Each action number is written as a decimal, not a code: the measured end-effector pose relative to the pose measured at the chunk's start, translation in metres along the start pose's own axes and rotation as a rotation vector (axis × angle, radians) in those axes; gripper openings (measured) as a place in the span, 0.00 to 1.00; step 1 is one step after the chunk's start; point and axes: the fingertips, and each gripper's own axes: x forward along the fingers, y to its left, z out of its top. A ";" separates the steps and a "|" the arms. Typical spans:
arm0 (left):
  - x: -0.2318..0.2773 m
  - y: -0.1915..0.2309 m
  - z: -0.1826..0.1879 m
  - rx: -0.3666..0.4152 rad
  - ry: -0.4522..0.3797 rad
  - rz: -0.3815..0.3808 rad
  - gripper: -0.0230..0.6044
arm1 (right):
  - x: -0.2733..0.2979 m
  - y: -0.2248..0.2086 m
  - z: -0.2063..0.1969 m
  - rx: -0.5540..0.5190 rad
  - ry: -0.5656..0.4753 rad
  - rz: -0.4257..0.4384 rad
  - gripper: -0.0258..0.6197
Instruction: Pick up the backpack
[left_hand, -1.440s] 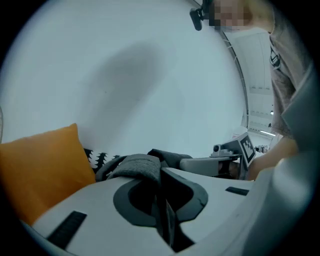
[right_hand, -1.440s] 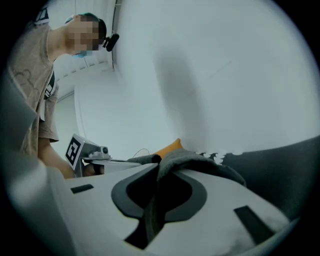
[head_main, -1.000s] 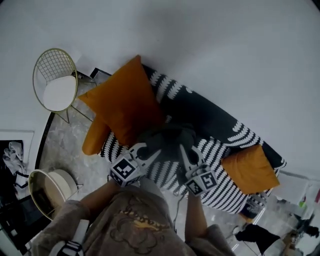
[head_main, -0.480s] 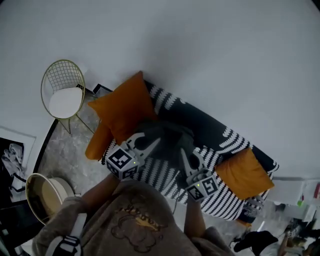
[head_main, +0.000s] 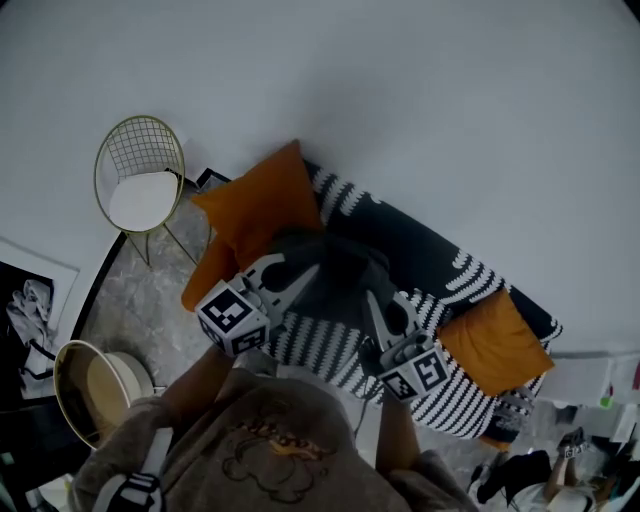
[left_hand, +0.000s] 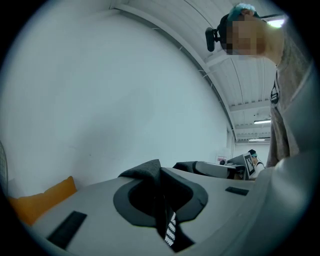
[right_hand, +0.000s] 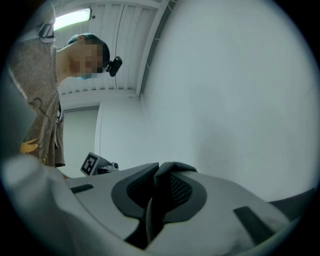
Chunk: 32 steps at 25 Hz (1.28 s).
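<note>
The dark grey backpack (head_main: 335, 272) hangs in front of the sofa (head_main: 450, 265), held between both grippers. My left gripper (head_main: 306, 272) is shut on a dark strap with a white striped tape (left_hand: 170, 228), which rises between its pads. My right gripper (head_main: 373, 303) is shut on a dark mesh-faced strap (right_hand: 172, 186) pinched between its pads. In the left gripper view the jaw tips (left_hand: 161, 192) point level at the white wall. In the right gripper view the jaw tips (right_hand: 157, 192) point slightly upward at it. The backpack's lower part is hidden behind the grippers.
The sofa has a black-and-white striped cover, a large orange cushion (head_main: 258, 205) at its left and a smaller one (head_main: 492, 340) at its right. A gold wire chair (head_main: 143, 180) stands at the left, a round gold-rimmed stool (head_main: 95, 385) below it. Clutter lies at the bottom right.
Both grippers have risen together with the backpack, which now hangs higher against the sofa. The jaws stayed shut on the straps.
</note>
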 end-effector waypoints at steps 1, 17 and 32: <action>-0.008 -0.004 0.002 0.001 -0.004 -0.006 0.08 | -0.002 0.008 0.000 0.000 -0.006 -0.004 0.09; -0.161 -0.113 0.002 0.035 -0.014 -0.133 0.08 | -0.084 0.177 -0.012 -0.016 -0.048 -0.113 0.09; -0.252 -0.225 -0.019 0.028 -0.008 -0.101 0.08 | -0.182 0.280 -0.027 0.011 -0.037 -0.095 0.09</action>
